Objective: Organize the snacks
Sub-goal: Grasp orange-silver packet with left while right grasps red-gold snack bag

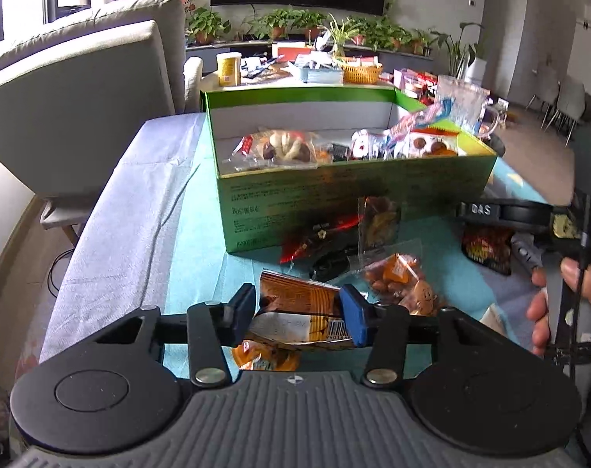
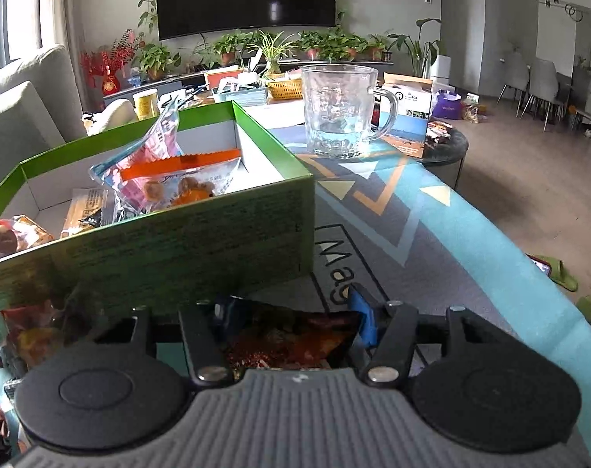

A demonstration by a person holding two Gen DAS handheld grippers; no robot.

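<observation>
One green box (image 1: 357,195) of snacks on the surface. Two tools — left tool (image 1: 297,314) grips a brown packet (image 1: 295,296), right tool (image 2: 289,321) grips a dark red packet (image 2: 291,339). One glass mug (image 2: 340,111) stands beside the box.

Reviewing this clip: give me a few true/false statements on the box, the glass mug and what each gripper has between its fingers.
1. The green box already holds snacks. True.
2. The glass mug stands inside the box. False: it stands on the table beside it.
3. The left gripper straddles a brown-and-white packet. True.
4. The right gripper is over bare cloth. False: a dark red packet lies between its fingers.
</observation>
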